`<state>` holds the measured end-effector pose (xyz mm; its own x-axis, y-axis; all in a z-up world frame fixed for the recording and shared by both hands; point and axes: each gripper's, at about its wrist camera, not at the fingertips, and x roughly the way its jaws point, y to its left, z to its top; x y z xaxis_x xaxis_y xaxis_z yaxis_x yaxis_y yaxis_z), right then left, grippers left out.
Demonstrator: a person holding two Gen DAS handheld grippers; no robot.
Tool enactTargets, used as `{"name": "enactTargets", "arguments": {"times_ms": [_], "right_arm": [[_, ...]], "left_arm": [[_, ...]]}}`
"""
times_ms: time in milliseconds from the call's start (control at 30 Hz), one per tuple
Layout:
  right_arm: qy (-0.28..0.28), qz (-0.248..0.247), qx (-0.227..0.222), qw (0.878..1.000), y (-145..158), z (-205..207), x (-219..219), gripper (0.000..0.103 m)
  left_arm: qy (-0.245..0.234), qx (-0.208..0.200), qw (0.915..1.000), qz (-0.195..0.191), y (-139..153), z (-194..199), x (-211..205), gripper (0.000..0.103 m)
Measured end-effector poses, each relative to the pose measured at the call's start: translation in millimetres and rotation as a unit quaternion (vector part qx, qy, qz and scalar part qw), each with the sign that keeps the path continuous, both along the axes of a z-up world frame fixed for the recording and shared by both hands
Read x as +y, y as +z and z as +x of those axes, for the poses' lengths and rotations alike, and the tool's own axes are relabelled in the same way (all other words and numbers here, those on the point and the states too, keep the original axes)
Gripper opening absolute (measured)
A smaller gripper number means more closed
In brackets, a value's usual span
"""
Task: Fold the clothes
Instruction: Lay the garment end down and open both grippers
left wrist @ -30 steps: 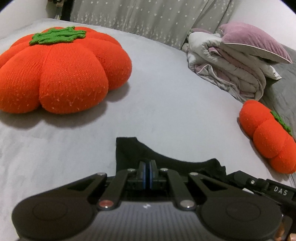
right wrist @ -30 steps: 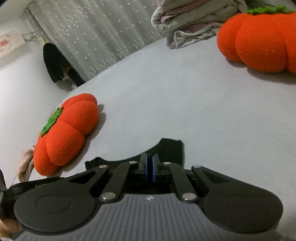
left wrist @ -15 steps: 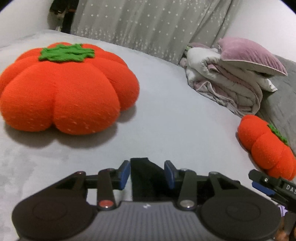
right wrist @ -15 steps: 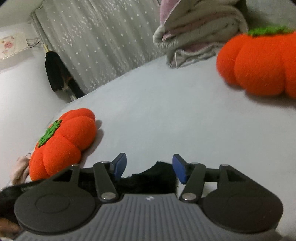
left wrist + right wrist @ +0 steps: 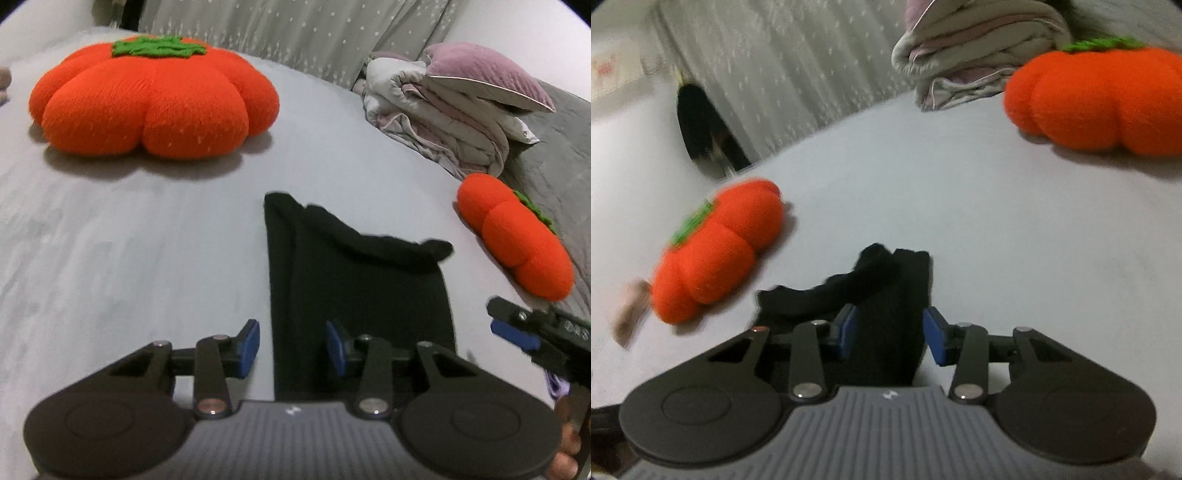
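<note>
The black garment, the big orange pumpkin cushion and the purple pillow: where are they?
black garment (image 5: 354, 280): left wrist view, middle of the cloth.
big orange pumpkin cushion (image 5: 147, 99): left wrist view, orange top.
purple pillow (image 5: 484, 70): left wrist view, upper face.

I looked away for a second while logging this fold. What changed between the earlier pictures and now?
Both tools let go of the black garment: left tool and right tool, shut on it before, now stand apart and drawn back, closing slightly. The garment lies flat on the bed. Pumpkin cushions stayed put.
</note>
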<state>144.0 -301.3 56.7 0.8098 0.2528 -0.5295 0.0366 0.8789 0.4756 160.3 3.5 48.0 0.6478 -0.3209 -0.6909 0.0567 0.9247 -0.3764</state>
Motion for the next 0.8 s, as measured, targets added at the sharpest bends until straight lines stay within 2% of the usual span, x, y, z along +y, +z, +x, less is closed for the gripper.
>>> {"name": "enactTargets", "arguments": {"times_ms": [133,167,200,300,367,500,667,767,800], "right_arm": [[-0.001,0.057,0.056,0.997,-1.9,-24.1,-3.7,0.045],[0.014,0.054,0.066,0.996,-2.6,-28.6,0.9,0.045],[0.031,0.048,0.075,0.996,-3.2,-33.1,6.5,0.045],[0.06,-0.033,0.078,0.995,0.7,-38.1,24.5,0.045],[0.055,-0.049,0.073,0.995,2.2,-33.0,26.4,0.045],[0.036,-0.06,0.047,0.996,10.8,-9.0,23.9,0.045],[0.073,-0.095,0.03,0.992,12.0,46.6,37.6,0.042],[0.094,-0.114,0.057,0.987,-5.5,87.5,43.1,0.034],[0.101,-0.12,0.067,0.985,-11.6,100.9,44.8,0.026]], "left_arm": [[-0.005,0.014,0.9996,-0.024,9.1,-37.1,-2.8,0.036],[-0.009,0.015,0.9995,-0.028,10.1,-48.6,-5.0,0.036],[-0.012,0.016,0.9993,-0.03,10.4,-60.4,-6.8,0.036],[-0.021,0.019,0.9993,-0.026,7.1,-85.0,-12.5,0.036],[-0.028,0.017,0.9994,-0.014,1.8,-93.4,-18.8,0.036],[-0.039,0.005,0.9991,0.011,-4.9,-92.7,-28.2,0.036],[-0.047,0.012,0.9988,0.007,-7.9,-83.9,-29.5,0.036],[-0.047,0.017,0.9987,0.012,-13.8,-81.3,-28.4,0.036],[-0.046,0.02,0.9987,0.013,-16.1,-80.6,-27.9,0.036]]}}
